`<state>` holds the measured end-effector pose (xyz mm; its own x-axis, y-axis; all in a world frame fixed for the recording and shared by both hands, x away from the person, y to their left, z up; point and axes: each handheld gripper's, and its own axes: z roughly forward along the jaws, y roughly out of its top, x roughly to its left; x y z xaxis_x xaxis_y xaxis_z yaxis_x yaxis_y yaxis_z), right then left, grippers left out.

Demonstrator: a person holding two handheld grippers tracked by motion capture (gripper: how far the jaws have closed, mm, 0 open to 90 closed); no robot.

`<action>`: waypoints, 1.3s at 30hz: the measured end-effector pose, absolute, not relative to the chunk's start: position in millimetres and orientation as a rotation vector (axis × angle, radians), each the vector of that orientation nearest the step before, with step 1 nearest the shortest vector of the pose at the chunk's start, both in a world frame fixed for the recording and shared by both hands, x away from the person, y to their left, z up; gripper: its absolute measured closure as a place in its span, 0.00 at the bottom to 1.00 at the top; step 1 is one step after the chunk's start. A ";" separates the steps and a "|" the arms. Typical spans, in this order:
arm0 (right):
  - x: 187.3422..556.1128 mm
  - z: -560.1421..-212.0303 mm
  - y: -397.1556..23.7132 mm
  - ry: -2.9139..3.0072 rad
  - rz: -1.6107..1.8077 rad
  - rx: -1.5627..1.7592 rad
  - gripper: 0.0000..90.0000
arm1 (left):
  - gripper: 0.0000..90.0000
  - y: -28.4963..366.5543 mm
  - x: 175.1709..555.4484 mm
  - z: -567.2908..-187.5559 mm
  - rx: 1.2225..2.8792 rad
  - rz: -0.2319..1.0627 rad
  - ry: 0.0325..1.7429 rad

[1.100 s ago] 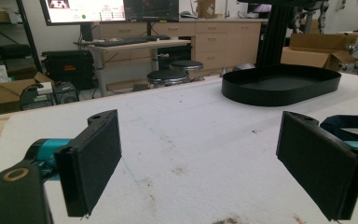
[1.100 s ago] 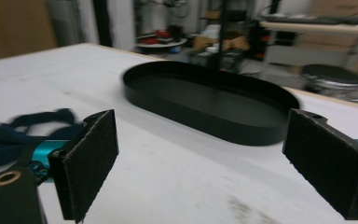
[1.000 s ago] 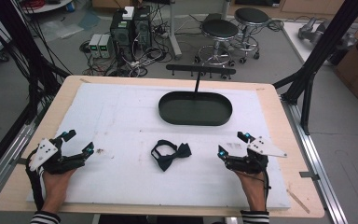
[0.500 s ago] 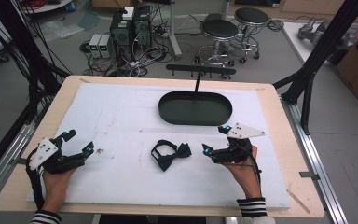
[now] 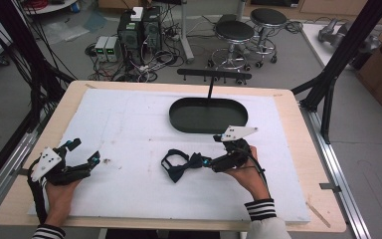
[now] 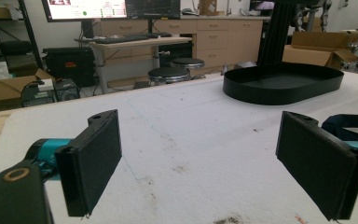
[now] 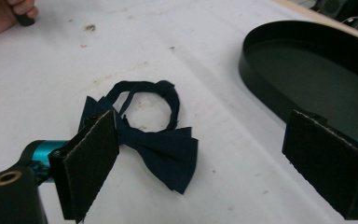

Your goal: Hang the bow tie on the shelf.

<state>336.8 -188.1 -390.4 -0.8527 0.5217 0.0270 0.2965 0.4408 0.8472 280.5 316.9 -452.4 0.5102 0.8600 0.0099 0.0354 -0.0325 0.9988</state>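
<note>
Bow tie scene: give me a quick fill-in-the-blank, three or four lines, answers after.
1. The dark blue bow tie lies on the white table cover, just ahead of the ____ gripper.
2. That gripper's jaws stand ____, with nothing between them.
3. The oval tray beyond the bow tie is ____ in colour.
4. The left gripper rests near the table's left edge with its jaws ____.

Missing words: right; open; black; open

A wooden table (image 5: pixel 298 149) carries a white sheet (image 5: pixel 129 129), holding a bow tie (image 5: pixel 181 164) and black tray (image 5: pixel 208 115).
</note>
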 end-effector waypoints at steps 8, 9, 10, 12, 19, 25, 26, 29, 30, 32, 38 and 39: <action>348.3 -393.8 -171.5 2.556 1.359 0.676 0.11 | 0.16 318.3 281.2 -452.4 1.458 0.789 0.832; 350.0 -395.8 -169.3 2.564 1.366 0.672 0.11 | 0.16 318.3 281.2 -452.5 1.458 0.789 0.832; 350.6 -397.5 -167.4 2.583 1.363 0.678 0.11 | 0.16 318.2 281.1 -452.3 1.459 0.789 0.832; 353.1 -403.7 -161.9 2.630 1.330 0.686 0.11 | 0.16 318.0 281.0 -452.5 1.459 0.792 0.830; 359.9 -413.9 -158.4 2.686 1.328 0.750 0.11 | 0.16 318.3 280.9 -452.6 1.453 0.789 0.828; 364.5 -423.6 -155.4 2.755 1.307 0.774 0.11 | 0.16 318.1 280.7 -452.5 1.457 0.792 0.828; 365.0 -424.9 -155.0 2.765 1.312 0.787 0.11 | 0.16 317.9 280.8 -452.5 1.455 0.791 0.827; 366.7 -427.1 -154.6 2.779 1.308 0.785 0.17 | 0.16 318.1 280.8 -452.5 1.455 0.790 0.828; 367.1 -427.7 -154.3 2.779 1.301 0.788 0.17 | 0.16 318.1 280.8 -452.5 1.455 0.791 0.828; 367.5 -429.1 -153.6 2.788 1.287 0.801 0.17 | 0.16 318.1 280.7 -452.5 1.456 0.791 0.827; 367.6 -431.3 -151.2 2.819 1.270 0.791 0.24 | 0.16 318.2 280.7 -452.5 1.455 0.791 0.828; 367.2 -431.2 -150.5 2.823 1.270 0.802 0.25 | 0.16 318.1 280.7 -452.6 1.456 0.792 0.827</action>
